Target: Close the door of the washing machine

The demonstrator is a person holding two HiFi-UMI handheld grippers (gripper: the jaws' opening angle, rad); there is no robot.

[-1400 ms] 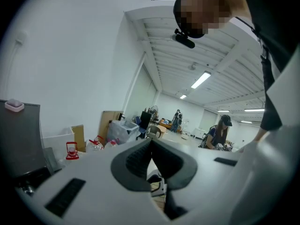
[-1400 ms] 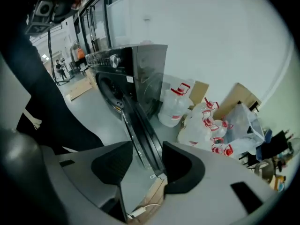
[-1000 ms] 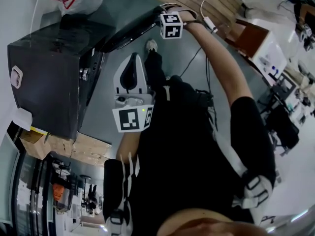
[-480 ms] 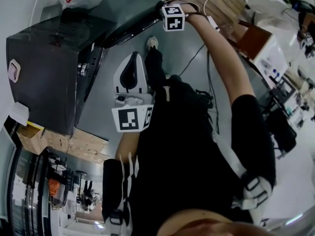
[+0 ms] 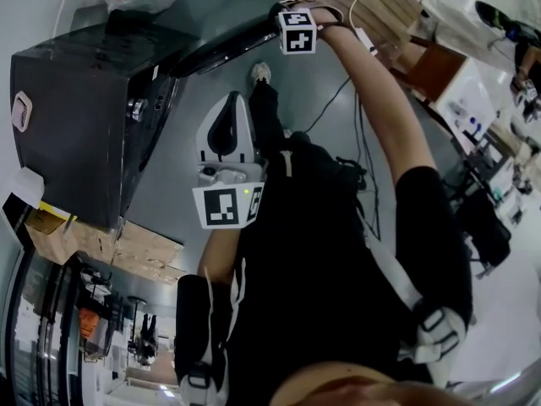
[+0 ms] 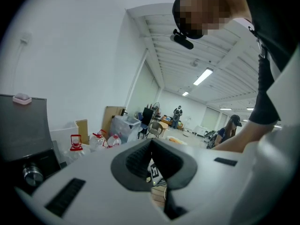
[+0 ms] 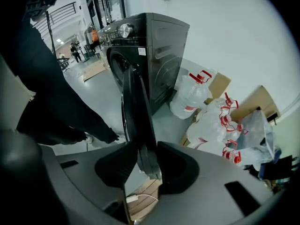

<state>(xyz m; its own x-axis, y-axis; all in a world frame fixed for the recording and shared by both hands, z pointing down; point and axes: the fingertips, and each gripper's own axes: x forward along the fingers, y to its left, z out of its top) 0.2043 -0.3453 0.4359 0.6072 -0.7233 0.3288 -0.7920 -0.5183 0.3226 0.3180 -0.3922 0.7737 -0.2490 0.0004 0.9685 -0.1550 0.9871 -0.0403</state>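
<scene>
A dark washing machine point(image 5: 84, 125) stands at the left in the head view, and its round door point(image 5: 228, 45) hangs open toward the top middle. My right gripper point(image 5: 292, 15) reaches down to the door's outer edge. In the right gripper view the door's rim point(image 7: 138, 121) runs between the jaws, which are closing, and both pads point(image 7: 123, 161) touch it. The machine's front point(image 7: 154, 46) lies beyond. My white left gripper point(image 5: 232, 98) hovers mid-picture, apart from the machine, with its jaws together and nothing in them point(image 6: 151, 146).
Water jugs point(image 7: 192, 97) and bagged bottles point(image 7: 225, 125) stand beside the machine by the wall. Flattened cardboard point(image 5: 144, 252) lies in front of it. A cable point(image 5: 355, 117) runs over the grey floor by my shoe point(image 5: 261, 76). People point(image 6: 178, 114) stand far off.
The right gripper's marker cube has shifted slightly up the picture at the door's edge. The left gripper and the door sit much as before.
</scene>
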